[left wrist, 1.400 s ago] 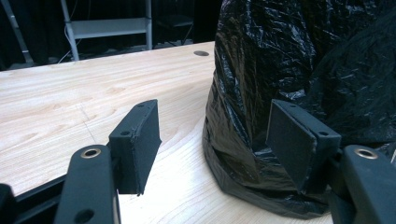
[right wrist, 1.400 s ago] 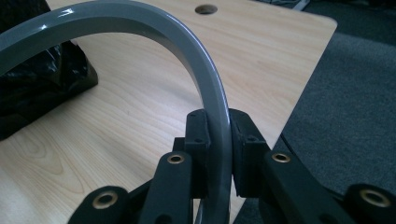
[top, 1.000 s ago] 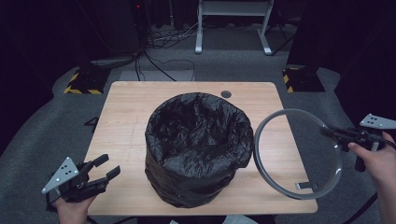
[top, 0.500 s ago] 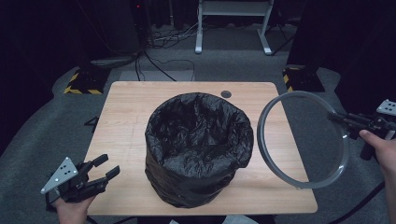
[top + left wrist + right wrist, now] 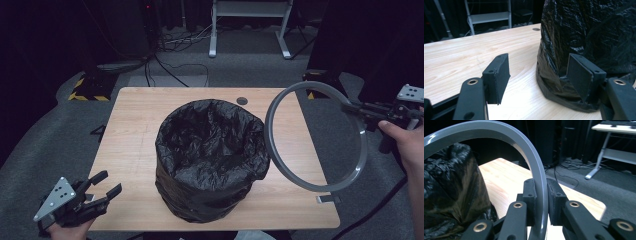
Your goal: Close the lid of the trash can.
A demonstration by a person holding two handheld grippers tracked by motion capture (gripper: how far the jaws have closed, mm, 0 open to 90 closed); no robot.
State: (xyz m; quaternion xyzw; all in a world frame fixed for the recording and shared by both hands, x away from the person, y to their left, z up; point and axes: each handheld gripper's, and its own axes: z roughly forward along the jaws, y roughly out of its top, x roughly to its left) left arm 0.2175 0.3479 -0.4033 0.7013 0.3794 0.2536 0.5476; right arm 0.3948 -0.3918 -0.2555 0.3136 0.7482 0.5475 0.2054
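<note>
Wooden table (image 5: 135, 130), rounded corners, small dark grommet hole (image 5: 242, 100) near its far edge. A bin lined with a black plastic bag (image 5: 210, 155) stands right of centre, open mouth up, bag folded over the rim and down the outside to the tabletop.

Right gripper (image 5: 356, 108): jaws clamped on a grey ring (image 5: 316, 136), pads pressing either face of the band at its upper right. The ring is held on edge, nearly upright, off the table, over the right end; in the high view its left arc overlaps the bin's right rim, contact cannot be told. In the right gripper view the ring (image 5: 529, 162) arches up and left from between the pads (image 5: 530, 195), with the bag (image 5: 451, 195) beyond it; its lower part is cut off by the frame.

Left gripper (image 5: 102, 192): jaws wide apart, holding nothing, at the near left corner of the table. In the left gripper view its pads (image 5: 497, 75) frame bare wood and the bag's lower left side (image 5: 586, 37), near but apart.

Open room: the whole left half of the tabletop and the far strip behind the bin. Right strip is narrow, occupied by the ring.

A small grey piece (image 5: 328, 199) lies near the near right corner under the ring; too small to identify. Bin interior is dark, contents not readable.
</note>
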